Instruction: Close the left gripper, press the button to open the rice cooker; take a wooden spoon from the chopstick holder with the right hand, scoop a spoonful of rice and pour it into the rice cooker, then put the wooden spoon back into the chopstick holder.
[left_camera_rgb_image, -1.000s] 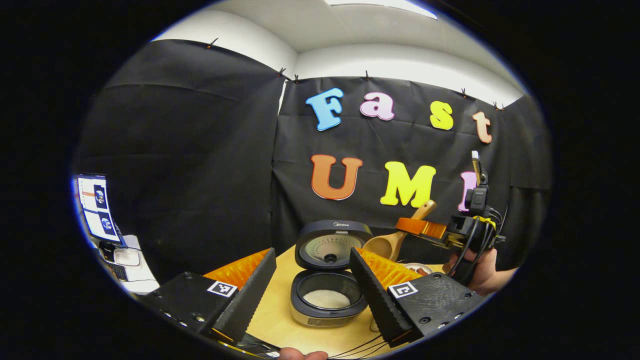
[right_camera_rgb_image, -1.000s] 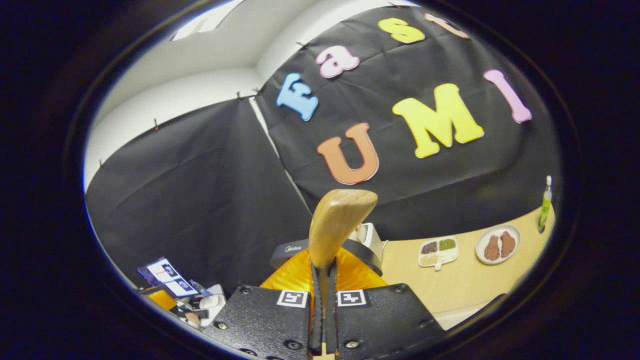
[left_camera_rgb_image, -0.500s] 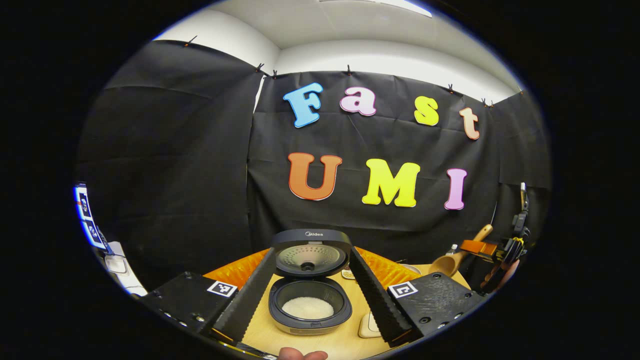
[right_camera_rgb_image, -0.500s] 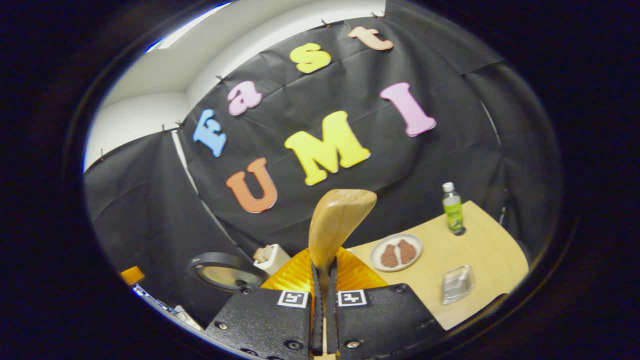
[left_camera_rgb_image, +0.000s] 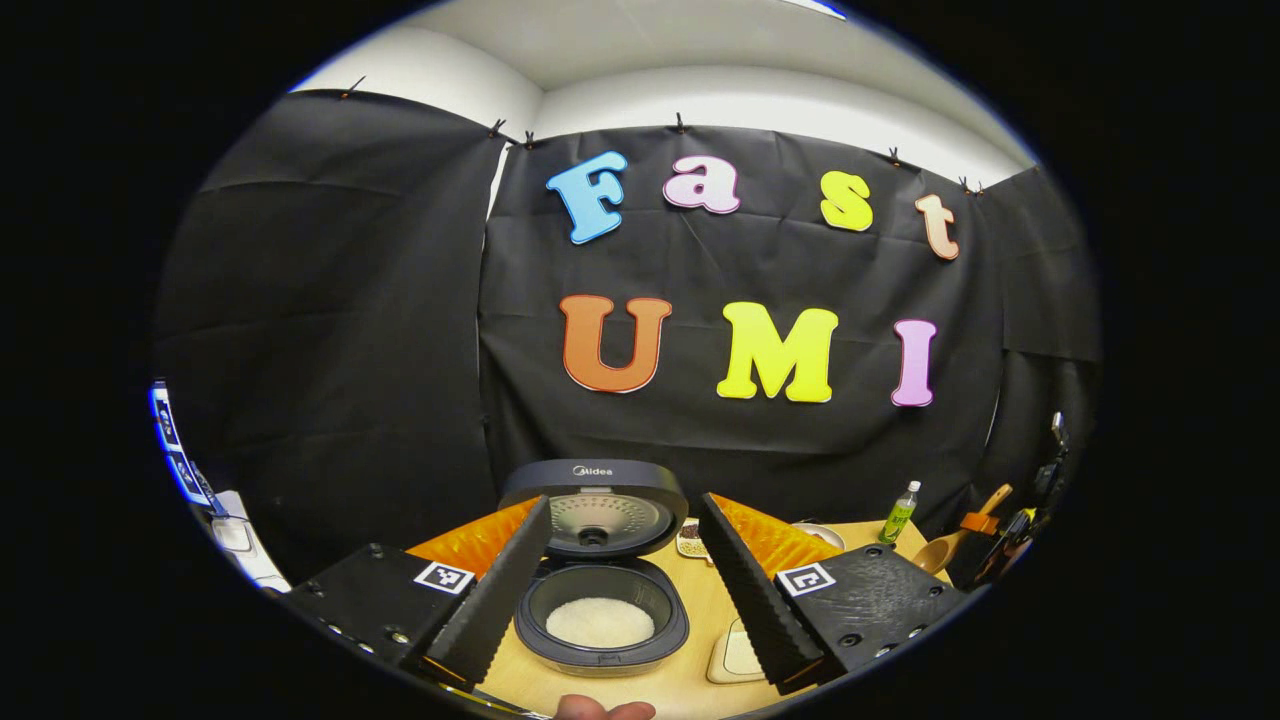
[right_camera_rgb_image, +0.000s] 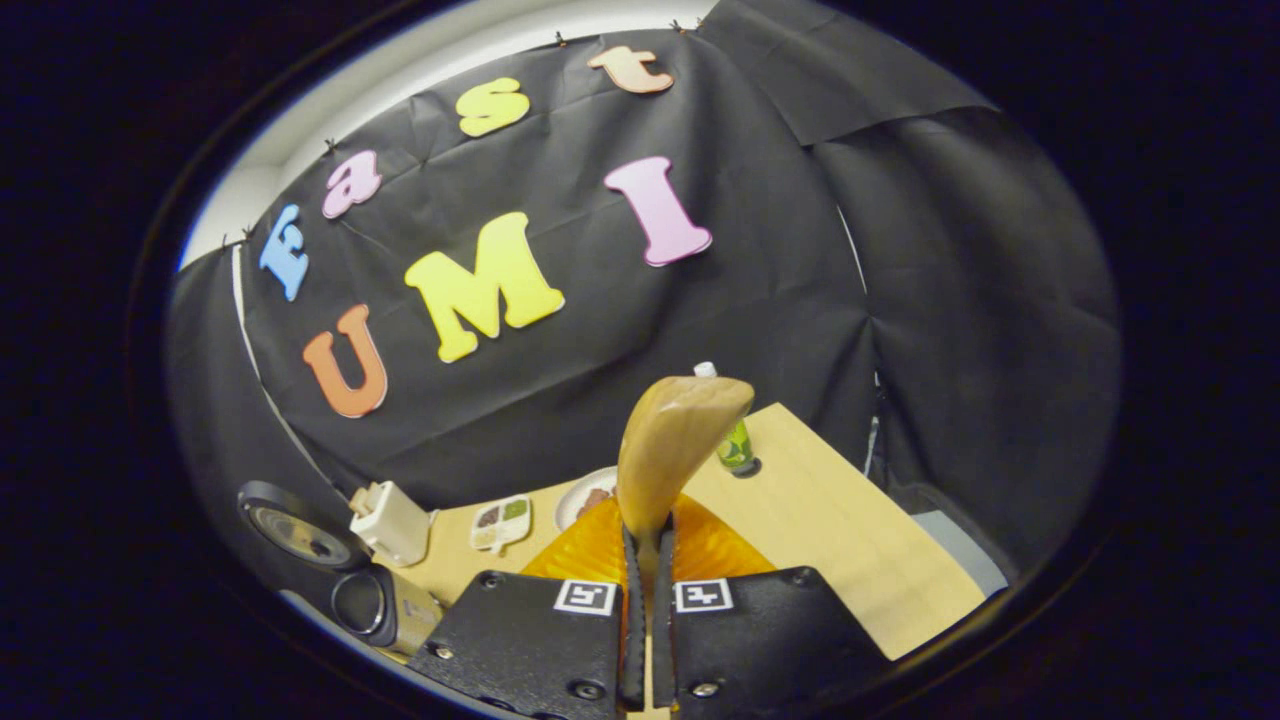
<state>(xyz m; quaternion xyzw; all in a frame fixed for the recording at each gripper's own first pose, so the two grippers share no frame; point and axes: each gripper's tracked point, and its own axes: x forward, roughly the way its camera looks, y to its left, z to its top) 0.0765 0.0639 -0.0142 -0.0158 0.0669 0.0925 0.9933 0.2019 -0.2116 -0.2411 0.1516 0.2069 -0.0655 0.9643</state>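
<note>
Holding the wooden spoon (right_camera_rgb_image: 672, 440) pinched by its handle between both fingers, the right gripper (right_camera_rgb_image: 645, 620) is in the last step by the look of it — returning the spoon to the chopstick holder (right_camera_rgb_image: 392, 522). That holder stands left of the gripper in the right gripper view, beside the rice cooker (left_camera_rgb_image: 600, 560), so the next move calls for a swing leftward and a handle-first lowering into its opening. The left gripper (left_camera_rgb_image: 620, 590) hangs with jaws spread wide, framing the cooker. The cooker's lid is up and white rice (left_camera_rgb_image: 600, 622) lies in its pot. Farther right sit a divided dish (right_camera_rgb_image: 500, 520) of grains, a plate (right_camera_rgb_image: 585, 497) and a green bottle (right_camera_rgb_image: 737, 447).
</note>
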